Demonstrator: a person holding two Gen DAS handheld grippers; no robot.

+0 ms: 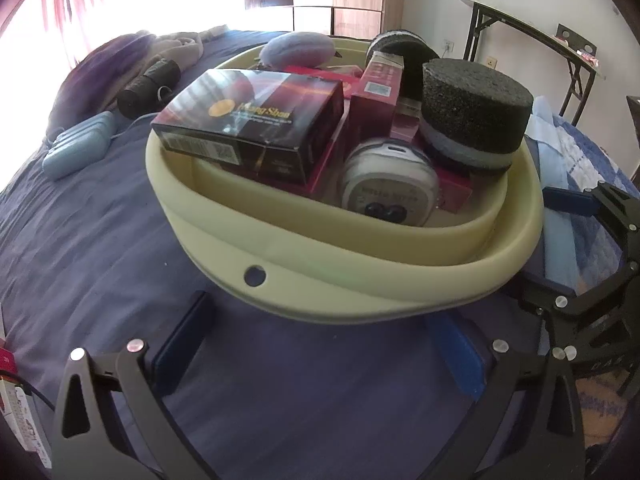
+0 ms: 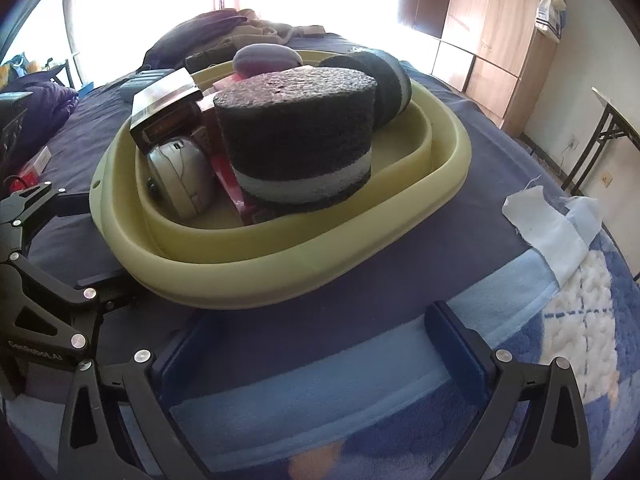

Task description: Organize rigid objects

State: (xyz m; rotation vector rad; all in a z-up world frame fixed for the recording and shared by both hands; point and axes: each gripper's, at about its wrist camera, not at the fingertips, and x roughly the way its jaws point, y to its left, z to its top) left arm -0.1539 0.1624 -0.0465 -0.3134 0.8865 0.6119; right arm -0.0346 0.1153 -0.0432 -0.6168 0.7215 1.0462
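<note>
A pale green basin [image 1: 320, 292] [image 2: 256, 276] sits on the bed, filled with things. Inside lie a black box with gold lettering [image 1: 248, 120] [image 2: 166, 104], dark red boxes [image 1: 378, 92], a white round case [image 1: 390, 184] [image 2: 180, 176], a dark foam cylinder with a pale band [image 1: 476, 108] [image 2: 296, 132], a second foam roll [image 2: 384, 80] and a purple oval pouch [image 1: 298, 48] [image 2: 266, 60]. My left gripper [image 1: 320, 354] stands open just short of the basin's near rim, nothing between its fingers. My right gripper [image 2: 320, 350] is open over the blanket, beside the basin.
The basin rests on a dark blue sheet [image 1: 100, 248]. A light blue case [image 1: 78, 146] and a dark roll [image 1: 150, 86] lie left of it, clothes [image 2: 248, 24] behind. A blue and white blanket [image 2: 568, 320] covers the right side. A folding table [image 1: 532, 40] and wardrobe [image 2: 496, 40] stand beyond.
</note>
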